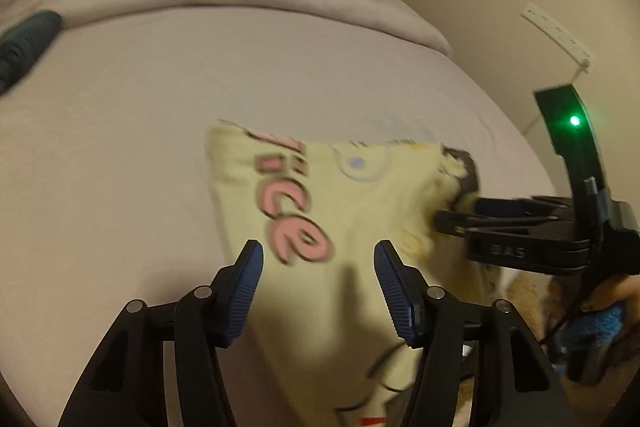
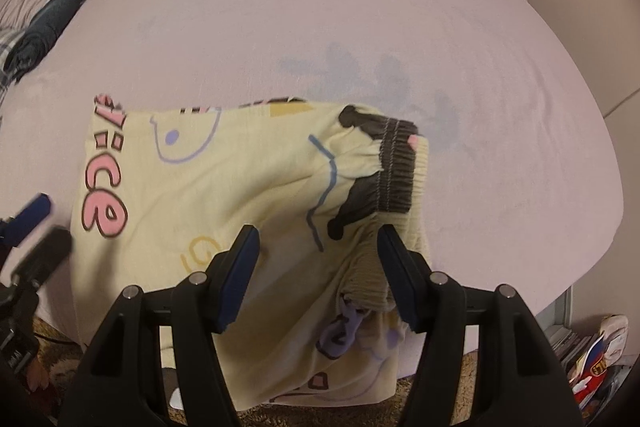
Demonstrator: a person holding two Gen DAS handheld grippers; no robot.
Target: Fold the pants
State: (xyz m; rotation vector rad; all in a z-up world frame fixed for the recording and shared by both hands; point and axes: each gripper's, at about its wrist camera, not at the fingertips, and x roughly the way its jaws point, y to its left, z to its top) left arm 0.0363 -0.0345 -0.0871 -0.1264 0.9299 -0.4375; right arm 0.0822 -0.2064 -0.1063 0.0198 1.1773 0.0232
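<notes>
1. Yellow pants (image 2: 224, 187) lie folded on the bed (image 2: 360, 27), near edge hanging off.
2. Left gripper (image 1: 318, 287) hovers open and empty.
3. Right gripper (image 2: 318, 275) is open astride the waistband (image 2: 396, 171), so it's nearer.

Both black plastic two-finger grippers, left (image 1: 319, 289) and right (image 2: 318, 273), carry ribbed blue pads (image 1: 245, 297) and silver pivot screws (image 1: 204, 292). The right one bears a green light (image 1: 575, 121) and perhaps "DAS" lettering (image 1: 507, 251).
</notes>
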